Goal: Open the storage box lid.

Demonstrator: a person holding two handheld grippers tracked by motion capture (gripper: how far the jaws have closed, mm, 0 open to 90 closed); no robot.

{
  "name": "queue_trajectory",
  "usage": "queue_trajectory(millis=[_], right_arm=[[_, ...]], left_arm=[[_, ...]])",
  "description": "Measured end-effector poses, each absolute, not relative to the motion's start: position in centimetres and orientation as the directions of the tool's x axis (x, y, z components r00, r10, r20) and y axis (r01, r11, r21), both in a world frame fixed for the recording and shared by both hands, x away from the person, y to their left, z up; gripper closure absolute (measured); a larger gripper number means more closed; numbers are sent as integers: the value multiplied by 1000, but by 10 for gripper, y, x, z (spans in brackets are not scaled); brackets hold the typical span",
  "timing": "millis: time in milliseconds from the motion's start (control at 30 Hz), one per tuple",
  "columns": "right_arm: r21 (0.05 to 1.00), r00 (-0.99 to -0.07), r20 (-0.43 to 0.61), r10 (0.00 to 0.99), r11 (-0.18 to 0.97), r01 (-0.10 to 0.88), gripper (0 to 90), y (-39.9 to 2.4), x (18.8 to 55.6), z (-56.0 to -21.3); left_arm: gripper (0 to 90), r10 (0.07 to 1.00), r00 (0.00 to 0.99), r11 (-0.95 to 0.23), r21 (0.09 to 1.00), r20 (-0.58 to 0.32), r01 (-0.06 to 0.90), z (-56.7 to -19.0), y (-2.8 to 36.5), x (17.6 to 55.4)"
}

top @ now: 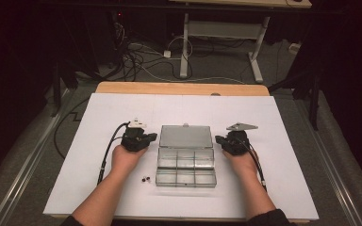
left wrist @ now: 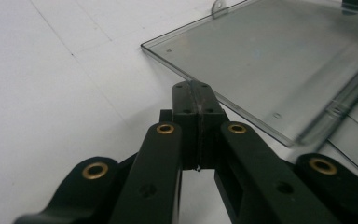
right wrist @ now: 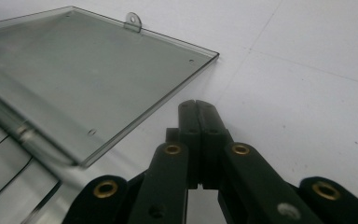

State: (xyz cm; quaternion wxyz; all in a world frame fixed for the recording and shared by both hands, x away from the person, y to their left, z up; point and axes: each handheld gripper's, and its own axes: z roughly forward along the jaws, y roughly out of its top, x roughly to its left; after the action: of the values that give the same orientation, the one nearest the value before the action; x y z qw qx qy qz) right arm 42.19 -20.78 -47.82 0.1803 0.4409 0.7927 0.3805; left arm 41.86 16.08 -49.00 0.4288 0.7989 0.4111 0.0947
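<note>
Clear compartment box (top: 185, 162) sits mid-worktop (top: 99, 122), lid (top: 185, 136) flipped open flat behind it. Left tongs (top: 150, 137) and right tongs (top: 219, 140) flank the lid, both closed, empty. Two small dark bits (top: 145, 179) lie left of the box.

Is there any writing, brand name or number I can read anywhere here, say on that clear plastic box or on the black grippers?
None: no readable text in any view.
The clear plastic box and its open lid are plain.
The left gripper and the right gripper carry only screws and brass rivets.
The white table shows only faint lines.
</note>
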Motion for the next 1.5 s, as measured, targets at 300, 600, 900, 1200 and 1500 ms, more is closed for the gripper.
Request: queue_trajectory(millis=[300, 600, 900, 1200, 1500], right_arm=[[799, -576, 18, 817, 335, 500, 900, -218, 384, -473], [820, -603, 4, 798, 342, 458, 896, -226, 347, -473], [814, -579, -19, 815, 349, 465, 670, -231, 326, -479], [825, -570, -37, 821, 347, 445, 369, -241, 311, -480], [841, -561, -19, 828, 317, 439, 108, -244, 301, -479]], left_arm=[[873, 711, 682, -291, 812, -170, 506, -488, 180, 377], [872, 697, 705, -310, 831, -132, 462, -490, 201, 333], [670, 705, 702, -321, 836, -103, 445, -497, 215, 316], [353, 690, 712, -323, 824, -131, 464, -502, 225, 309], [24, 697, 703, -307, 825, -145, 475, -503, 233, 307]])
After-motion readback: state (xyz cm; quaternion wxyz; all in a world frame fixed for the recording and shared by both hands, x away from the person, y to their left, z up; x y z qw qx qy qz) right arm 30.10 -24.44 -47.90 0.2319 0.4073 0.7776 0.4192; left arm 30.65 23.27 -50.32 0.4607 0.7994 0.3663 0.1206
